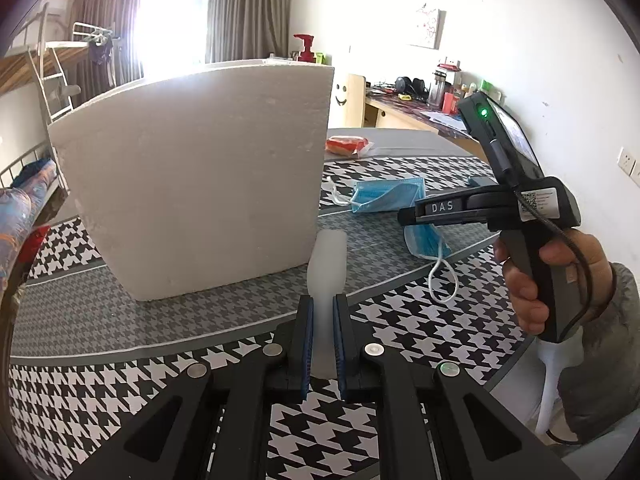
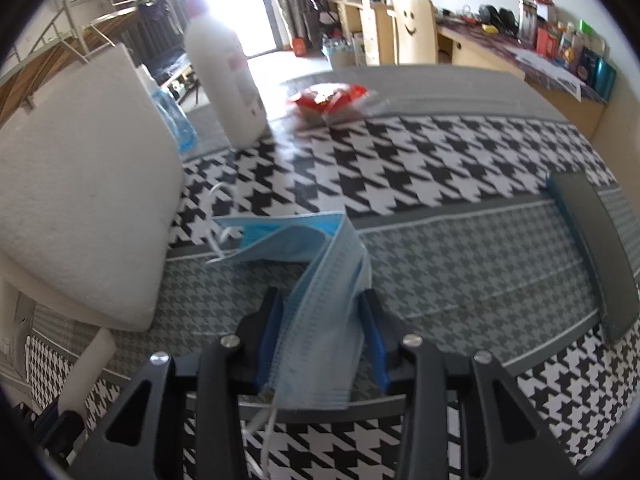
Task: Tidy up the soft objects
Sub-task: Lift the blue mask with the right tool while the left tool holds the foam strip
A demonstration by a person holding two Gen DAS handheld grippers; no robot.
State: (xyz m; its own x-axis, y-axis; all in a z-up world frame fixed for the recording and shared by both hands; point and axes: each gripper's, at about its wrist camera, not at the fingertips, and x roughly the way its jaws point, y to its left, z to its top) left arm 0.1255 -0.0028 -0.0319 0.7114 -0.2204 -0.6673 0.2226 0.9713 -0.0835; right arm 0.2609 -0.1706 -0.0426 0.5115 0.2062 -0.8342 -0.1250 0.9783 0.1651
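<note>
My left gripper (image 1: 323,308) is shut on a soft white foam strip (image 1: 328,264) that sticks up between its blue pads, just in front of a big white foam box (image 1: 200,176). My right gripper (image 2: 325,300) is shut on a blue face mask (image 2: 320,280) that trails from its jaws onto the houndstooth tablecloth. In the left wrist view the right gripper (image 1: 404,216) hovers over the blue masks (image 1: 388,196) right of the box. The foam box (image 2: 84,192) stands left of the mask in the right wrist view.
A red snack packet (image 1: 346,146) (image 2: 332,98) lies at the far side of the table. A white bottle (image 2: 226,80) stands behind the box, with a blue bag (image 2: 176,120) beside it. A dark flat case (image 2: 592,248) lies at the right. A cluttered desk (image 1: 420,112) stands beyond.
</note>
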